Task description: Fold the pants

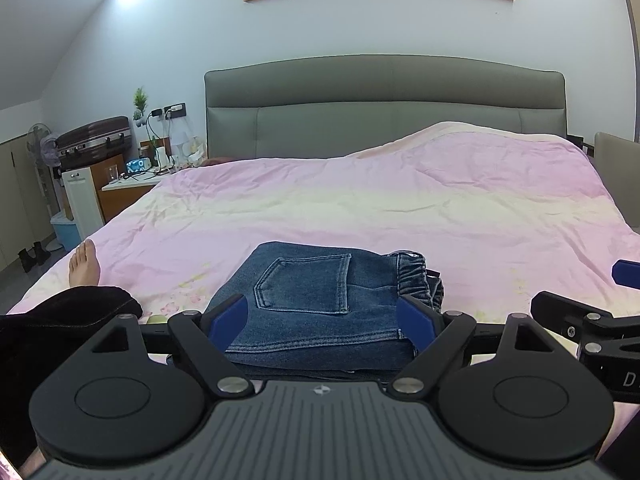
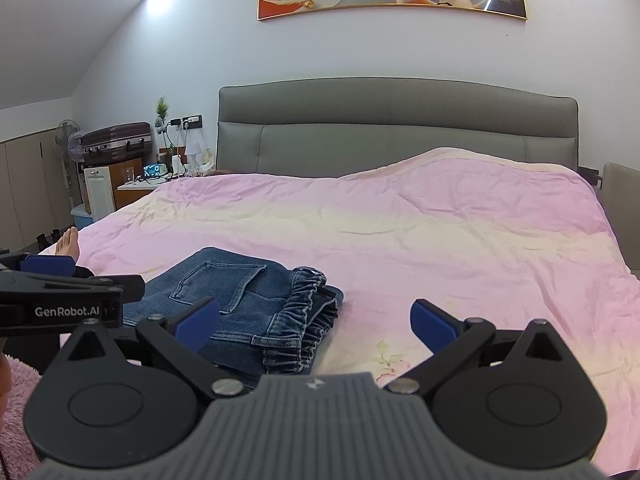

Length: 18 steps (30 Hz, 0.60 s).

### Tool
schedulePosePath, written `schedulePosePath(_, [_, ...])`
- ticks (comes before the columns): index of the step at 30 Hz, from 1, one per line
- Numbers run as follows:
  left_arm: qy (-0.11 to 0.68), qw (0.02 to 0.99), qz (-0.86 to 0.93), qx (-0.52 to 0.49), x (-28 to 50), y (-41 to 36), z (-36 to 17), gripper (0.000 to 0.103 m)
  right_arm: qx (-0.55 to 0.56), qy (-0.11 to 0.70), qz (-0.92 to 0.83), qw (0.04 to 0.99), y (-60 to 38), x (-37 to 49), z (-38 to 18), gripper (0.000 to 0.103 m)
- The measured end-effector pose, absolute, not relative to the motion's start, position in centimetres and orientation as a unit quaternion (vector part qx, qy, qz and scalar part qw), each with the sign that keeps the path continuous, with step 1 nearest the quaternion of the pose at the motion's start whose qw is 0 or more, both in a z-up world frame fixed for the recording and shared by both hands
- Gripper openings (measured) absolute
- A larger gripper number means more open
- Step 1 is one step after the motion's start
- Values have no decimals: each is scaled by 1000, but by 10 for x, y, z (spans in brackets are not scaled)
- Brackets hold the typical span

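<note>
Blue denim pants lie folded in a compact stack near the front edge of the bed, back pocket up, elastic waistband to the right. They also show in the right wrist view. My left gripper is open, its blue pads on either side of the stack's near edge, holding nothing. My right gripper is open and empty, just right of the stack's waistband end, over the bedspread. The right gripper's arm shows at the right edge of the left wrist view.
A pink and cream bedspread covers the bed, with a grey headboard behind. A bare foot and dark trouser leg rest at the left. A nightstand, suitcase and fan stand far left.
</note>
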<state>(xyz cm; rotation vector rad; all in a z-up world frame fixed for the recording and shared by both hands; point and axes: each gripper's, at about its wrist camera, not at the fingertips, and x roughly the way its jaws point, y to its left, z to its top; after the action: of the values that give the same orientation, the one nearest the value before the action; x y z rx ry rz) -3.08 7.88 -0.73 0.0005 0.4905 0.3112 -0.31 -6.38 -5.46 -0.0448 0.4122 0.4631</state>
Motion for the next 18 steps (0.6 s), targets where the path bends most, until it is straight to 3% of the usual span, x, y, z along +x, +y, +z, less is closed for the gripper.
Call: schedulePosePath(18, [242,958,152,-1,-31,79,-5,98,-20,196,229,953,-66,-6,-55,98])
